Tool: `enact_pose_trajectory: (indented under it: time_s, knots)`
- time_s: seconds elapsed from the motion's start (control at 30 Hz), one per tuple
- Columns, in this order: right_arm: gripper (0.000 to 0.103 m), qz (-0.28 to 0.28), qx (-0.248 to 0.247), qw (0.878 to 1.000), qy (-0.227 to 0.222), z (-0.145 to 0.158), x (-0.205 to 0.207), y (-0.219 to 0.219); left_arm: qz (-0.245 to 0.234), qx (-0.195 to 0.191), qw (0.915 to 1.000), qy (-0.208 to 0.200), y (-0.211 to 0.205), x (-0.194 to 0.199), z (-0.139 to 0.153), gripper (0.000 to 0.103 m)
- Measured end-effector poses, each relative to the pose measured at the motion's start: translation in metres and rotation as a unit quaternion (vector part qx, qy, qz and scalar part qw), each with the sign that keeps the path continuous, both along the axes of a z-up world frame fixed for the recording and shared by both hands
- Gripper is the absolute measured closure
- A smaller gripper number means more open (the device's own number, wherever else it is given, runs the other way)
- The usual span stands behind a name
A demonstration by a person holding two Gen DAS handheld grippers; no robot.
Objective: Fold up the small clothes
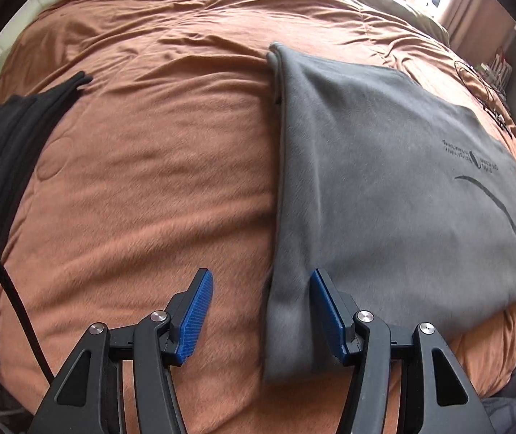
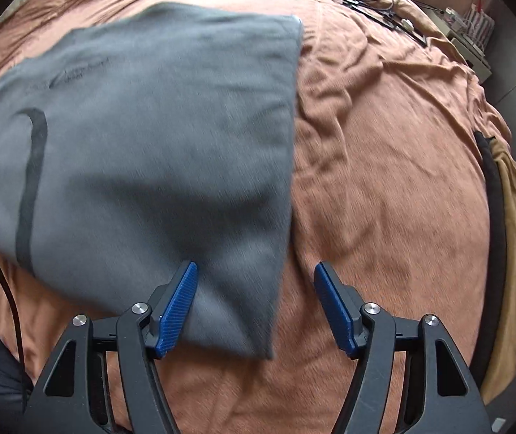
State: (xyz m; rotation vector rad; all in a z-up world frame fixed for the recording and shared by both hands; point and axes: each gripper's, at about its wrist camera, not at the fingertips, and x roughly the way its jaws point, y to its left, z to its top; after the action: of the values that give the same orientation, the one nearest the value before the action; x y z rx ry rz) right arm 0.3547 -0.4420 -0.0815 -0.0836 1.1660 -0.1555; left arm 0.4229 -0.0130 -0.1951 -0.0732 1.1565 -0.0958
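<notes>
Print on the grey garment (image 1: 384, 166) blurs past reading; left gripper (image 1: 259, 311) and right gripper (image 2: 254, 307) both gape released

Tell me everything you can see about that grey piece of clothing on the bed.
The grey garment is soft, matte fabric, folded into a flat, layered rectangle on the rust-orange bedspread. It bears small dark print and a curved dark line. Its folded left edge looks thick. Both tools' open blue jaws straddle its near corners, one on each side; whether they touch it is unclear.
</notes>
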Motion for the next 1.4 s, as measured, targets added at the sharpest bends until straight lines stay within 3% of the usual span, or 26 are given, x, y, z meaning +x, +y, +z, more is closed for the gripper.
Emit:
enact_pose_trajectory:
  time_s: [0.23, 0.37, 0.47, 0.53, 0.67, 0.8, 1.0, 1.13, 1.33, 1.4]
  knots:
    - [0.041, -0.023, 0.008, 1.0, 0.003, 0.002, -0.026, -0.01, 0.014, -0.01, 0.9999, -0.003, 0.02, -0.031, 0.0, 0.044]
    - [0.044, -0.038, 0.034, 0.998, -0.025, 0.018, -0.044, -0.016, 0.031, -0.033, 0.9988, -0.019, 0.033, -0.044, 0.014, 0.045]
    - [0.044, -0.053, 0.092, 0.992, -0.064, 0.031, -0.06, -0.027, 0.048, -0.089, 0.9941, -0.039, 0.041, -0.053, 0.025, 0.045]
    - [0.045, -0.068, 0.141, 0.983, -0.091, 0.033, -0.07, -0.033, 0.062, -0.13, 0.9885, -0.048, 0.045, -0.058, 0.029, 0.045]
    - [0.054, -0.091, 0.224, 0.962, -0.129, 0.023, -0.086, -0.046, 0.069, -0.176, 0.9804, -0.056, 0.043, -0.063, 0.03, 0.046]
    - [0.06, -0.124, 0.293, 0.934, -0.159, -0.001, -0.099, -0.064, 0.088, -0.205, 0.9736, -0.047, 0.041, -0.064, 0.026, 0.049]
    - [0.061, -0.165, 0.377, 0.888, -0.205, -0.025, -0.119, -0.077, 0.119, -0.245, 0.9617, -0.032, 0.04, -0.067, 0.011, 0.05]
    - [0.061, -0.179, 0.407, 0.869, -0.217, -0.045, -0.124, -0.082, 0.129, -0.256, 0.958, -0.02, 0.037, -0.068, 0.001, 0.05]
    - [0.061, -0.177, 0.438, 0.85, -0.232, -0.067, -0.121, -0.085, 0.145, -0.277, 0.9498, -0.012, 0.039, -0.069, -0.011, 0.05]
    - [0.061, -0.175, 0.457, 0.838, -0.241, -0.072, -0.119, -0.085, 0.147, -0.285, 0.9471, -0.009, 0.038, -0.069, -0.014, 0.05]
